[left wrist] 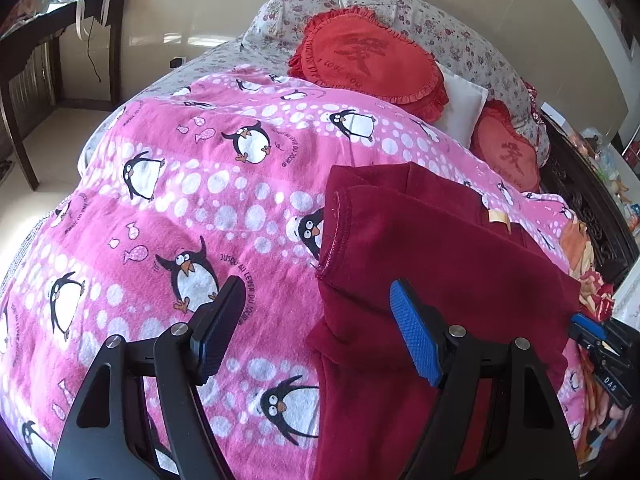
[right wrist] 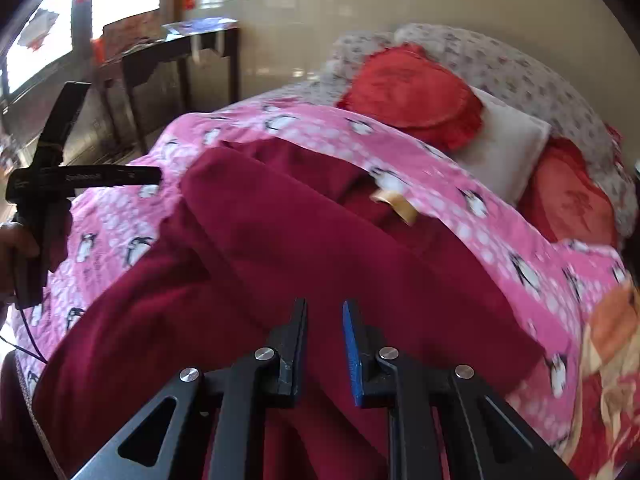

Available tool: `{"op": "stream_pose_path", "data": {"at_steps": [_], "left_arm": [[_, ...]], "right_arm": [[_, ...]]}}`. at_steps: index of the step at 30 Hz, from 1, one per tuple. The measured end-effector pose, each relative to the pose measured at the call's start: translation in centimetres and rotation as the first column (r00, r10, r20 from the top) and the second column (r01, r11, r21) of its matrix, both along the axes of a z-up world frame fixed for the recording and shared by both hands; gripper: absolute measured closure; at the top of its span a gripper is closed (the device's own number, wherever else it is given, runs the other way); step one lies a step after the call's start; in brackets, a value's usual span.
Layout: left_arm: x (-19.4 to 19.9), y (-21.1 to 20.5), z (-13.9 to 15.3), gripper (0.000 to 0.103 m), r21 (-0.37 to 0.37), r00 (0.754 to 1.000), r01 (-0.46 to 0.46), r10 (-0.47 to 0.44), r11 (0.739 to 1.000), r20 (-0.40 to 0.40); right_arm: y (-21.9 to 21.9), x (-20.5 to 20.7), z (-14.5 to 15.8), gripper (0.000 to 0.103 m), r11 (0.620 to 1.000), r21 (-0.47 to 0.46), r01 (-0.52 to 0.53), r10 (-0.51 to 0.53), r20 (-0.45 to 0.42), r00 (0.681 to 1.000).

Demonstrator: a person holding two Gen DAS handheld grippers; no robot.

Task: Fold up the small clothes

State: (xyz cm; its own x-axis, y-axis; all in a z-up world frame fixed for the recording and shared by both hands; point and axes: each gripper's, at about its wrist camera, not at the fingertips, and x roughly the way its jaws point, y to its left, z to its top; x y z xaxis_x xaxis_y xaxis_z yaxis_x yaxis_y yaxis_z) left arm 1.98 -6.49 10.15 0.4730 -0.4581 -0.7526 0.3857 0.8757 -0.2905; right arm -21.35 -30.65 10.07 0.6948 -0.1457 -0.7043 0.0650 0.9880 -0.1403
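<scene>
A bedroom, and I'm looking across a bed spread with a pink penguin blanket (left wrist: pixel 208 200), two red frilled cushions (left wrist: pixel 368 60) and a white pillow (left wrist: pixel 464 112) stacked against flowered pillows (left wrist: pixel 460 36) at the head, a dark wooden table (left wrist: pixel 60 40) by the wall on the left. The dark red garment (left wrist: pixel 440 260) lies on the blanket toward the right side of the bed, partly doubled over itself, one hemmed edge running down its left side and a small tan label (left wrist: pixel 498 216) showing near the top fold. My left gripper (left wrist: pixel 316 328) hangs over that left edge with its jaws spread wide; the black finger sits above bare blanket, the blue-padded finger (left wrist: pixel 416 336) above the red cloth, and nothing is caught between them. From the right wrist view, blurred, my right gripper (right wrist: pixel 324 348) is down over the near part of the garment, jaws only a narrow slot apart. I see no cloth pinched in that slot, just the red fabric lying beneath. The other gripper shows at the left edge of this view, a hand (right wrist: pixel 16 248) wrapped around its handle. At the far right of the bed lies a heap of orange and red patterned cloth (right wrist: pixel 612 344).
</scene>
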Motion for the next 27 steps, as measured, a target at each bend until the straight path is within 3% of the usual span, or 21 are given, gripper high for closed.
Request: {"op": "stream_pose_path", "data": {"at_steps": [2,4,5,7,10,12,13,14,15,16,18,21,26,27], "left_arm": [[0.2,-0.6,-0.3,0.028,0.015,1.000,0.006,-0.006,1.000,0.001],[0.3,-1.1,-0.5,0.028,0.028,1.000,0.010,-0.010,1.000,0.010],[0.4,-1.4,-0.6,0.028,0.036,1.000,0.011,-0.012,0.999,0.015],[0.6,-1.9,-0.9,0.028,0.049,1.000,0.009,-0.010,0.999,0.012],[0.8,-2.7,-1.2,0.028,0.048,1.000,0.008,-0.008,0.999,-0.005],[0.7,-3.4,-1.1,0.028,0.052,1.000,0.018,-0.017,0.998,-0.012],[0.5,-3.7,-0.9,0.028,0.054,1.000,0.027,-0.027,0.998,-0.010],[0.3,-4.0,-0.6,0.028,0.058,0.999,0.037,-0.037,0.998,-0.004],[-0.1,-4.2,-0.3,0.028,0.063,0.999,0.048,-0.049,0.997,0.005],[-0.4,-4.3,0.0,0.028,0.066,0.998,0.060,-0.061,0.996,0.016],[-0.9,-4.6,0.5,0.028,0.070,0.996,0.074,-0.077,0.995,0.041],[-1.0,-5.2,0.4,0.028,0.086,0.995,0.089,-0.093,0.992,0.033],[-1.6,-4.8,0.4,0.028,0.075,0.996,0.084,-0.087,0.994,0.034],[-1.7,-4.6,0.5,0.028,0.081,0.996,0.080,-0.084,0.993,0.044]], "right_arm": [[-3.2,-2.1,0.0,0.081,0.993,0.030,0.110,-0.111,0.043,0.993],[-6.7,-3.8,0.0,0.048,0.968,0.086,0.235,-0.243,0.083,0.967],[-8.3,-4.3,-0.1,0.042,0.951,0.127,0.283,-0.295,0.093,0.951],[-10.6,-4.3,0.0,0.041,0.921,0.228,0.316,-0.342,0.087,0.936],[-12.2,-2.7,-0.7,0.037,0.898,0.319,0.304,-0.338,0.055,0.940],[-13.1,-0.9,-1.6,0.037,0.877,0.372,0.304,-0.332,0.013,0.943],[-13.3,-0.2,-2.0,0.044,0.868,0.400,0.293,-0.320,0.002,0.947],[-13.7,0.3,-1.9,0.054,0.868,0.395,0.303,-0.329,-0.001,0.944],[-13.7,0.2,-1.5,0.075,0.875,0.370,0.312,-0.341,0.012,0.940],[-13.9,0.1,-0.8,0.088,0.882,0.361,0.304,-0.339,0.038,0.940],[-14.7,-0.3,0.0,0.093,0.882,0.335,0.332,-0.369,0.054,0.928],[-15.2,0.7,-1.0,0.093,0.886,0.210,0.412,-0.427,0.030,0.904],[-14.9,-0.9,-0.7,0.091,0.856,0.282,0.433,-0.460,0.037,0.887],[-14.3,-2.1,-0.1,0.083,0.847,0.309,0.431,-0.465,0.040,0.884]]}}
